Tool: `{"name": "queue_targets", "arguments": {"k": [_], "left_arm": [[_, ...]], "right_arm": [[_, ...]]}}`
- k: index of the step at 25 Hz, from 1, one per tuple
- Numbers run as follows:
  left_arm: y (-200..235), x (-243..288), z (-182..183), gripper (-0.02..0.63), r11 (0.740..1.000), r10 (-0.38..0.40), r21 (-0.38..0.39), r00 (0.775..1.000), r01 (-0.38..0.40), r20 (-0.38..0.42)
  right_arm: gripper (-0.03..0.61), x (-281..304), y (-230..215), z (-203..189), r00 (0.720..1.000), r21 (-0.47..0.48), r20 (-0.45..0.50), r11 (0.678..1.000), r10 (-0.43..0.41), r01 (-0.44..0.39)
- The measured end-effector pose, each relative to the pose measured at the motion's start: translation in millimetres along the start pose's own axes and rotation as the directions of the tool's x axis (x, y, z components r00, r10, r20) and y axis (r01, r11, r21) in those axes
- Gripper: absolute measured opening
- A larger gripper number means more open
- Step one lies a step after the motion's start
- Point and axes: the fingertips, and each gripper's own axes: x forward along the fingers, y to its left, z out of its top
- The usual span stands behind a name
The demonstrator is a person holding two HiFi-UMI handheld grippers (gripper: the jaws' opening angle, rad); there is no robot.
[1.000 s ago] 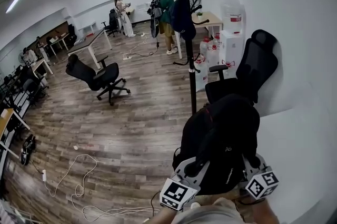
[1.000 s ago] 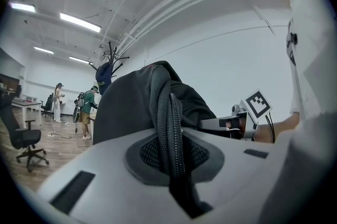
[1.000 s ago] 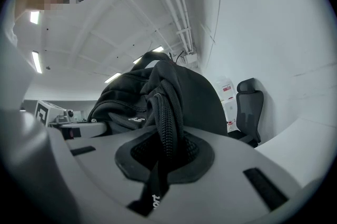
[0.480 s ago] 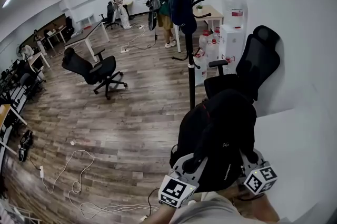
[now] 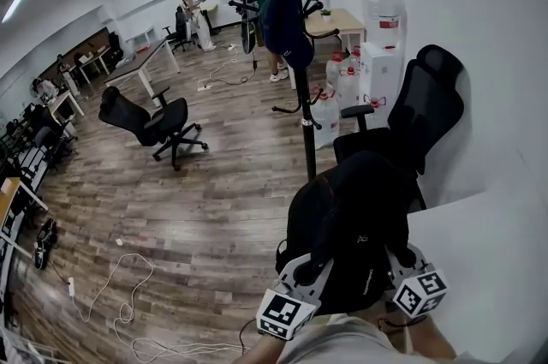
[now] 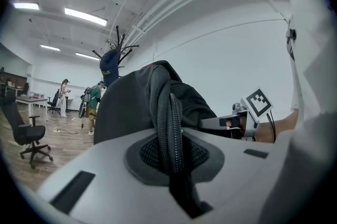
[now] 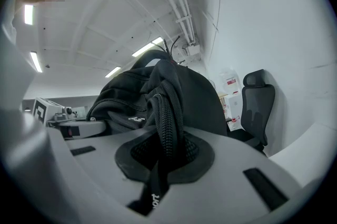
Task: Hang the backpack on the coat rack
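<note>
Two grippers side by side, pointing roughly level: left gripper [image 5: 315,266] and right gripper [image 5: 401,256] each clamp a strap [image 6: 167,123] of the black backpack [image 5: 355,221], held up near the coat rack [image 5: 306,110], not touching it.

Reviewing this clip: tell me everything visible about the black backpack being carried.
The backpack is black, soft woven fabric, rounded and bulging, with a small pale logo on its face. It hangs roughly upright off the floor in front of the person, short of the coat rack and apart from it. A padded, mesh-backed strap edged with webbing is pinched in each gripper: one in the left gripper, one in the right gripper. Nothing else appears to touch it.
</note>
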Motion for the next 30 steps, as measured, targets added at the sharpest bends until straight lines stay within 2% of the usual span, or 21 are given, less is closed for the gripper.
{"name": "queue_targets", "arguments": {"k": [12,19,30], "left_arm": [[73.1,109.9,-29.0,0.034,0.994,0.092,-0.049,0.995,-0.095,-0.045],[107.8,155.4,-59.6,0.032,0.988,0.128,-0.082,0.989,-0.134,-0.076],[172.9,208.3,-105.5,0.032,0.973,0.17,-0.136,0.975,-0.189,-0.142]], "right_arm": [[0.032,108.1,-86.8,5.0,0.997,-0.033,-0.056,0.998,0.047,-0.049],[0.031,161.3,-126.3,-15.4,0.99,-0.026,-0.123,0.997,0.067,-0.07],[0.031,243.5,-166.8,-45.7,0.976,-0.022,-0.214,0.998,0.045,-0.051]]}}
